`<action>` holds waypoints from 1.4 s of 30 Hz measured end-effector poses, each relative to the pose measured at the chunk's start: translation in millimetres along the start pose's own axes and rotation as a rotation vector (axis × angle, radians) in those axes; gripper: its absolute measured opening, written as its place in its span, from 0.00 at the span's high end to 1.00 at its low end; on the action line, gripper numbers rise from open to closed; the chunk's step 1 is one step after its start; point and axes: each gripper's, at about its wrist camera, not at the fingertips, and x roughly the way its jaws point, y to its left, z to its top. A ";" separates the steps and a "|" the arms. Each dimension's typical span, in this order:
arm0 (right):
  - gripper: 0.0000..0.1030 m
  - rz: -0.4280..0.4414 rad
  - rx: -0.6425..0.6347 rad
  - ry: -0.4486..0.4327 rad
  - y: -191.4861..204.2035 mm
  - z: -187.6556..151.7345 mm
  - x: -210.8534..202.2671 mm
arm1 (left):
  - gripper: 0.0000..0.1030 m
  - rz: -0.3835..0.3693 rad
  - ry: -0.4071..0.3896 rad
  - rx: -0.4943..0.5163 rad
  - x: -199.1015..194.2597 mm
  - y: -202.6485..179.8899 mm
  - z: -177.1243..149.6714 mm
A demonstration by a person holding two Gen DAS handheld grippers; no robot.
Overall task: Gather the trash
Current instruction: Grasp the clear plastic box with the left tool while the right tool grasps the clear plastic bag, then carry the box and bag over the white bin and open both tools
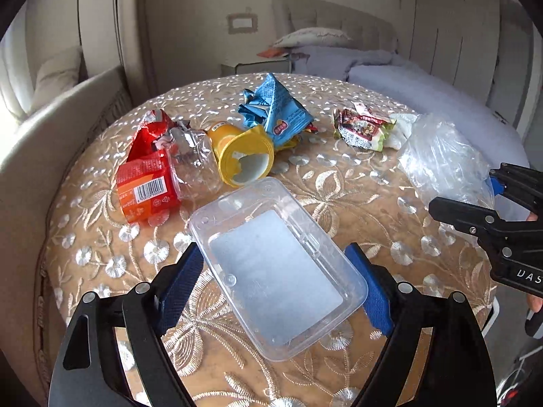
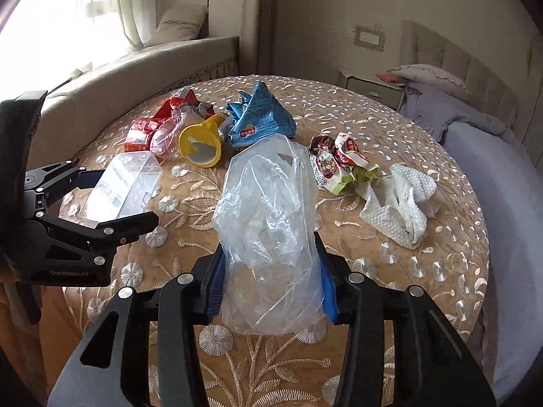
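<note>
Nearest us, our left gripper point(image 1: 281, 291) clasps a clear box point(image 1: 271, 264) and our right gripper point(image 2: 271, 291) clasps a plastic bag point(image 2: 268, 224). Farther across the table point(image 1: 356, 196), 3 wrappers, a yellow cup point(image 1: 242, 152) and a tissue point(image 2: 404, 203) lie uncollected.

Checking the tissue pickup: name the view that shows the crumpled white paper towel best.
Right wrist view: the crumpled white paper towel lies whole and unobstructed on the embroidered tablecloth. The left wrist view shows only a white sliver behind the clear plastic bag.
</note>
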 end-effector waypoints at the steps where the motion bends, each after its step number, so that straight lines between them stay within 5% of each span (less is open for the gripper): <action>1: 0.55 0.011 -0.003 -0.015 -0.8 -6.1 -9.3 | 0.20 -0.014 -0.016 0.008 -6.9 -5.0 -0.1; 8: 0.55 0.017 -0.005 -0.087 -12.4 -41.8 -65.7 | 0.20 -0.116 -0.091 0.098 -42.4 -57.8 -8.5; 24: 0.54 -0.116 0.141 -0.110 -69.0 -122.0 -141.3 | 0.20 -0.310 -0.088 0.352 -50.5 -187.2 -32.8; 36: 0.53 -0.222 0.220 0.027 -139.9 -206.3 -146.1 | 0.20 -0.523 -0.017 0.609 1.2 -291.7 -50.5; 42: 0.51 -0.237 0.271 0.144 -182.5 -260.4 -126.1 | 0.20 -0.639 0.001 0.828 45.3 -348.5 -75.4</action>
